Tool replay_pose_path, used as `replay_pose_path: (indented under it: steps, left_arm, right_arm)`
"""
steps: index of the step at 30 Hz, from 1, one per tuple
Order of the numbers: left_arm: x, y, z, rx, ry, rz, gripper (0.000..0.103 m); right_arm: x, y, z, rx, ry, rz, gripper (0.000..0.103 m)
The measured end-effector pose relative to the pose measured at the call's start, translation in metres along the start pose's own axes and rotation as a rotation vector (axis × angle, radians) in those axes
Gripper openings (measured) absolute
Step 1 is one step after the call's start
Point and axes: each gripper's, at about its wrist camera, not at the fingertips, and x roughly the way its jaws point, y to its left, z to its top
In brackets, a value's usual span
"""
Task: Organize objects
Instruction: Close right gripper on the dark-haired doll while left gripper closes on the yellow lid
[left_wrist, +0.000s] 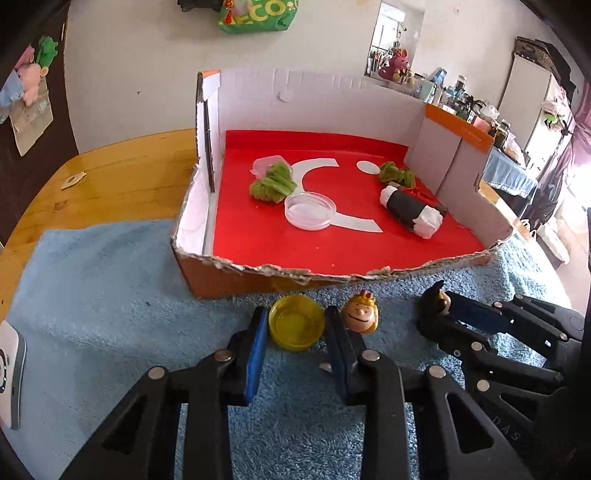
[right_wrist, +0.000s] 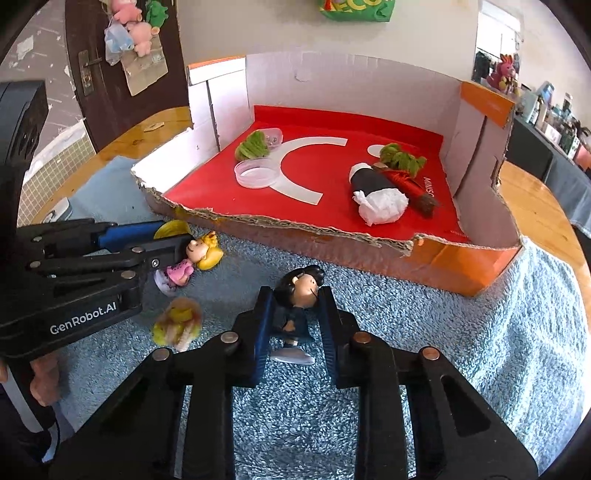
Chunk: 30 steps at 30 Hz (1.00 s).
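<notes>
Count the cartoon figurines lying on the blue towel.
3. Dark-haired figurine between the right gripper's fingers; blonde figurine in pink beside the left gripper; a blurry yellow-haired figurine nearer the camera. Others may be hidden.

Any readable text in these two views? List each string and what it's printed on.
"GenRobot.AI": white print on the black body of the left tongs, right wrist view.
"ECO": white letters, cut off by the frame, on the green bag on the wall.
"MINIS": white letters on the red liner of the cardboard box, running off behind the red bundle; partly hidden.
Embossed letters on the right tongs' arm, left wrist view: too faint to read.
</notes>
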Motion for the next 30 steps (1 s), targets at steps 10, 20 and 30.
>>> replay_pose_path:
  steps: [10,20,30]
  left_arm:
    - [-0.006,0.003,-0.004,-0.014,-0.008,0.006,0.032]
    - [-0.016,0.001,-0.007,-0.009,-0.034,0.007,0.032]
    - [-0.030,-0.001,-0.006,-0.002,-0.062,-0.008,0.032]
  right_arm:
    - [-0.010,0.000,0.000,0.013,-0.030,0.015,0.023]
    - [-0.019,0.002,0.002,0.018,-0.051,0.028,0.023]
    - [-0.030,0.003,0.005,0.022,-0.078,0.041,0.023]
